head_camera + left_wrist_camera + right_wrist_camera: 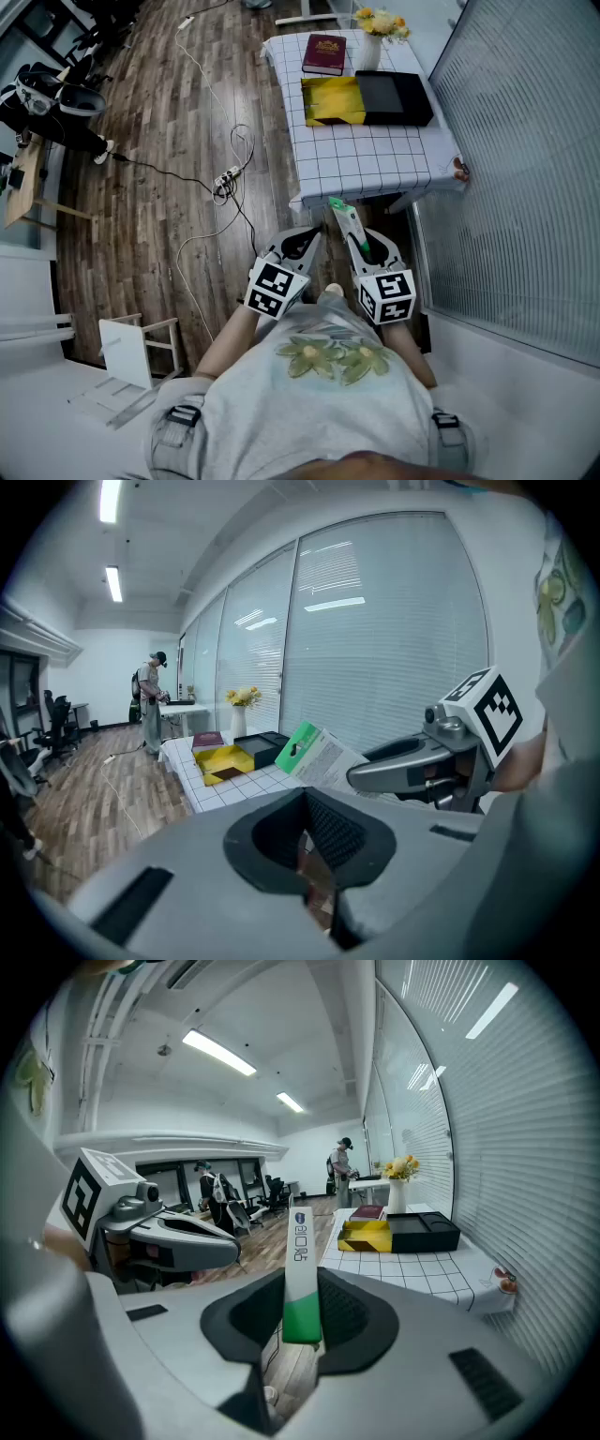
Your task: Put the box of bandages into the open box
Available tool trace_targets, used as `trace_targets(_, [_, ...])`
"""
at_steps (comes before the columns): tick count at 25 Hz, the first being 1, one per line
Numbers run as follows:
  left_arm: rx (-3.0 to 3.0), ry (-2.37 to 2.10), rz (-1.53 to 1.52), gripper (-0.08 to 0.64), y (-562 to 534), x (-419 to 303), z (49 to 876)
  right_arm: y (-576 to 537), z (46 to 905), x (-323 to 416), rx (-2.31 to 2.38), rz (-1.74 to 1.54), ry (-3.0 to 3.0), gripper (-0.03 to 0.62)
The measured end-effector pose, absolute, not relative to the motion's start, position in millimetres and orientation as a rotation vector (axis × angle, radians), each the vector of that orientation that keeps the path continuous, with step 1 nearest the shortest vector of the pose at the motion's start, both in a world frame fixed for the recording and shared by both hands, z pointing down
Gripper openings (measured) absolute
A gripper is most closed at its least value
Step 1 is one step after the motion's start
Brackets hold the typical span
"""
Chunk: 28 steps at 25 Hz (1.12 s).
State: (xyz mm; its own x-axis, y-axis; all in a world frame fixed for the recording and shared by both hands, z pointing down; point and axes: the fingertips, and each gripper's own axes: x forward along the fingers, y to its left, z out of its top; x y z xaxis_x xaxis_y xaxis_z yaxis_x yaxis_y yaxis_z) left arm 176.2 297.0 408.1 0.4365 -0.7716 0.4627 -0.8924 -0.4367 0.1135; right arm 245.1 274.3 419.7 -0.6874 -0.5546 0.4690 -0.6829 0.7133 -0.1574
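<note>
Item one, right gripper [300, 1335]: jaws clamped on the box of bandages [301, 1260], a flat white-and-green carton gripped by its broad faces and standing on edge, so it juts forward out of the jaws. Item two, left gripper [314, 874]: jaws drawn together to a thin slit, nothing between them. I hold the two side by side close to my body, and each shows in the other's camera. From the head view the carton sits above the wooden floor [169, 112], its far tip reaching towards the near edge of the table [375, 164] but not over the tabletop. Item three, the table: white cloth with a dark grid, bare across its near half. Item four, the open box [333, 100]: yellow inside, yellow-and-black stripes on its near wall, standing on the far half of the table well apart from the carton. Item five, a black tray [394, 97] touching the open box on its right. Item six, behind these, a dark red book [324, 53] and beside it a white vase [369, 52] of yellow flowers. Item seven, off to the left: a white cable with a power strip [225, 178] lying on the floor, and a white stool [136, 342] nearer to me. Item eight, window blinds [525, 187] along the table's right side. Item nine, far down the room, a person [150, 700] standing at another table.
</note>
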Motion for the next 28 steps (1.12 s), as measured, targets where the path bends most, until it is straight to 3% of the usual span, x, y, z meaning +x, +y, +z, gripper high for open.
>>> trace_targets(28, [2.426, -1.171, 0.471, 0.006, 264, -25, 443, 231, 433, 109, 1.425, 0.523, -2.328, 0.091])
